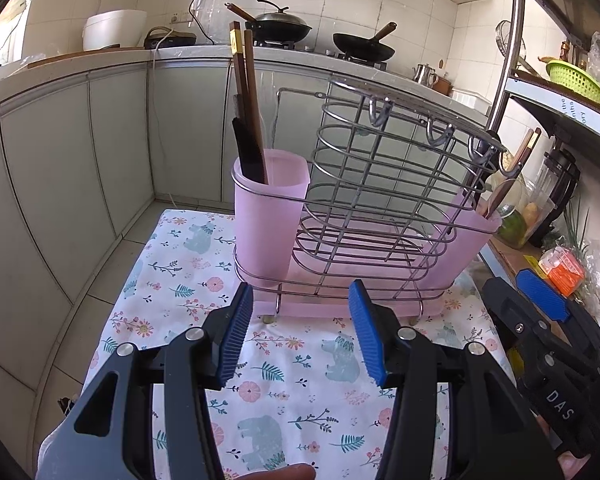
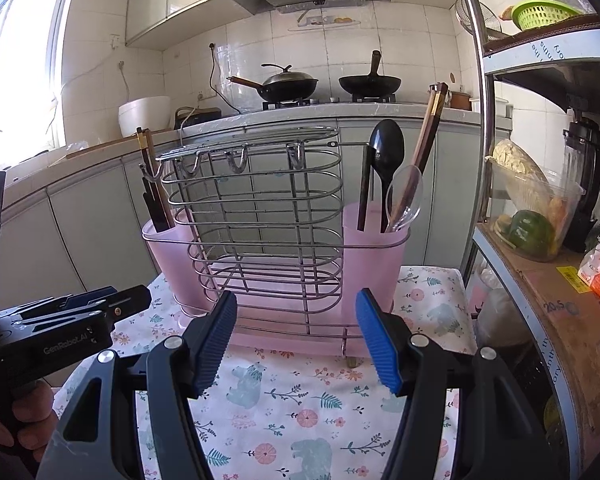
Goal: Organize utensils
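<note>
A wire utensil rack with a pink cup at each end stands on a floral cloth. The left cup holds brown chopsticks and a dark utensil. The right cup holds a black spoon, a clear spoon and chopsticks. My left gripper is open and empty, just before the rack. My right gripper is open and empty, also just before the rack.
A metal shelf stands close on the right with a vegetable container, a blender and a green basket. Grey cabinets and a counter with two woks lie behind. The cloth's edges drop to the tiled floor.
</note>
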The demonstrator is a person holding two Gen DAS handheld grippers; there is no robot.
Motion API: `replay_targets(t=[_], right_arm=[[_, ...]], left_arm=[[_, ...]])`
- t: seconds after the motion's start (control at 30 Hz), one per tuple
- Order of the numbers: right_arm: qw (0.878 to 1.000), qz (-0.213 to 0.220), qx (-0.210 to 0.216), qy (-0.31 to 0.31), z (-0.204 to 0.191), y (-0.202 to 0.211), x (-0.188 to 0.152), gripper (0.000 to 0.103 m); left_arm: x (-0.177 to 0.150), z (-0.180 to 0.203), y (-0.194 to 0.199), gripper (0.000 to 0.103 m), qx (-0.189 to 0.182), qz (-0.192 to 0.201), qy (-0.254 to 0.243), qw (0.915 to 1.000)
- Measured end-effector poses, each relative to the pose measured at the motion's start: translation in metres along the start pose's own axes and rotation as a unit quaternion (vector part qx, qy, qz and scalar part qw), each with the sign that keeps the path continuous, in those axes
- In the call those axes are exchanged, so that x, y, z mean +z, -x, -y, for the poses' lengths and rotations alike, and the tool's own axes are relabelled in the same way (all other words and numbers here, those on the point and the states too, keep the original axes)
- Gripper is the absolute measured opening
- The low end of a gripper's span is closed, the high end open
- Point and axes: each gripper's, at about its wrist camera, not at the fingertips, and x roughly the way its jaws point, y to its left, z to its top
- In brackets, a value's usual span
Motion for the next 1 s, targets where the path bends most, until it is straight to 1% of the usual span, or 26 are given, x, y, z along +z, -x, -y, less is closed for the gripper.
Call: replay_targets(t=[1.0], right_arm=[[1.000,-0.003,0.002,-0.001,0.0000,-0.0003,-0.0005,0.061]], left_arm=[[-0.0016,0.0005,0.0016,0.050,-0.008,-0.003,-0.008,0.9999]])
